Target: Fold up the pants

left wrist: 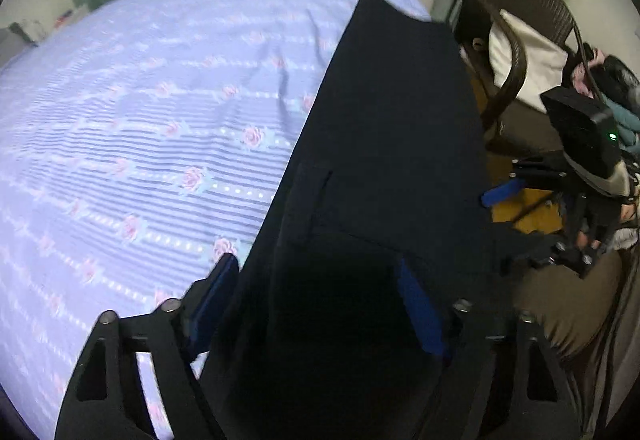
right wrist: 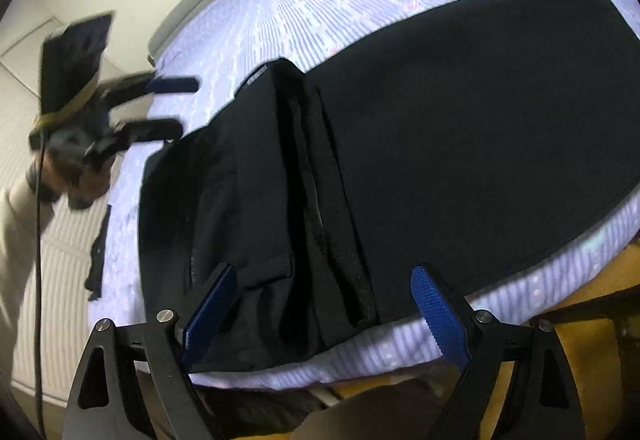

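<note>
1. Black, matte cloth: the pants [right wrist: 460,127] lie spread on the bed [left wrist: 132,127], along the edge nearest the person, with the legs laid one over the other and running away toward the far end of the mattress.
2. The waistband end sits at the near corner of the bed; a pocket flap and a long seam ridge show there in the right wrist view, and the fabric bunches slightly around them.
3. The left tool [left wrist: 320,304] has its jaws spread wide over the waist end of the pants; dark cloth fills the space between the blue pads, but they are not pinching it.
4. The right tool [right wrist: 320,304] is also wide apart, poised above the waistband edge where the pants meet the bed's rim, holding nothing.
5. Beside the bed, past the pants, stands a dark wicker chair [left wrist: 508,19] with a pale cushion on it.
6. Handling, as a judgement: the cloth looks thin, light and limp, so it will sag and fold on itself once lifted, and it may slide on the striped floral sheet.
7. The best hold is probably the waistband, where the doubled layers and seam give the pads something thick to bite, one tool at each corner.
8. A risk is catching only the top layer, leaving the lower leg behind on the bed.
</note>
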Action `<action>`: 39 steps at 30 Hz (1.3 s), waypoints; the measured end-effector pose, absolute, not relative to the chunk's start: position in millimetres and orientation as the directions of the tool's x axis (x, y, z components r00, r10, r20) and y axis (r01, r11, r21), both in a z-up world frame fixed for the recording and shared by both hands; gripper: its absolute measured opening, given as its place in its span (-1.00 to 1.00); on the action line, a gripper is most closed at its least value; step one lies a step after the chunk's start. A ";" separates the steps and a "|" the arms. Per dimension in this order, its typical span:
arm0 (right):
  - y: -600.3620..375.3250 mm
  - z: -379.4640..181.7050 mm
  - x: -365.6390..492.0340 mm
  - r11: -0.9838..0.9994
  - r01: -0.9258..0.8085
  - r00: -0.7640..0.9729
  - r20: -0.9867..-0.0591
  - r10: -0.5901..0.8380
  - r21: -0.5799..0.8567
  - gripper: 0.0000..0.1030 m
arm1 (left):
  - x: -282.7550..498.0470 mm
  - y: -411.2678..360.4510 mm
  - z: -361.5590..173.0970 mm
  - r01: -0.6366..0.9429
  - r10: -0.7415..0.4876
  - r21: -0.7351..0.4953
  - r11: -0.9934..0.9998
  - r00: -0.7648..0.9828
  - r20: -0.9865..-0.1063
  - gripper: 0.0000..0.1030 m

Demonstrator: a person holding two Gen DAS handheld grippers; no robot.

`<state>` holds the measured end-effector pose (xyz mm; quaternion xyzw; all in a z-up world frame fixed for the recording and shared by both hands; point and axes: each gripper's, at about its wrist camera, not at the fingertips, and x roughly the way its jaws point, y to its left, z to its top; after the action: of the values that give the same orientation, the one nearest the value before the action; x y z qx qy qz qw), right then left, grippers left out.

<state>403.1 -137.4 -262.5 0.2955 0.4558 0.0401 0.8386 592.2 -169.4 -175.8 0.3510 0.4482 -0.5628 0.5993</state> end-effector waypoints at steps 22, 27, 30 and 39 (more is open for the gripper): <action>-131.7 -245.6 403.0 0.831 0.069 0.611 -0.682 0.402 0.551 -0.57 | 588.7 -195.9 -197.1 0.990 -0.304 -0.126 0.059 -0.103 -0.947 -0.26; -152.9 -229.7 389.3 0.832 0.080 0.664 -0.652 0.367 0.549 -0.59 | 585.6 -218.2 -178.9 0.994 -0.329 -0.103 0.039 -0.085 -0.940 -0.27; -171.0 -229.1 386.5 0.832 0.101 0.671 -0.655 0.348 0.545 -0.59 | 588.0 -236.3 -185.7 0.995 -0.301 -0.095 0.033 -0.080 -0.950 -0.26; -180.2 -248.1 384.9 0.851 0.201 0.643 -0.720 0.260 0.486 -0.08 | 586.7 -241.2 -194.0 0.992 -0.385 -0.096 0.078 -0.059 -0.921 0.30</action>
<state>384.9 -180.2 -248.1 0.2726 0.4221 0.0171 0.8644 586.7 -241.2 -194.0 0.3484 0.4358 -0.5826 0.5910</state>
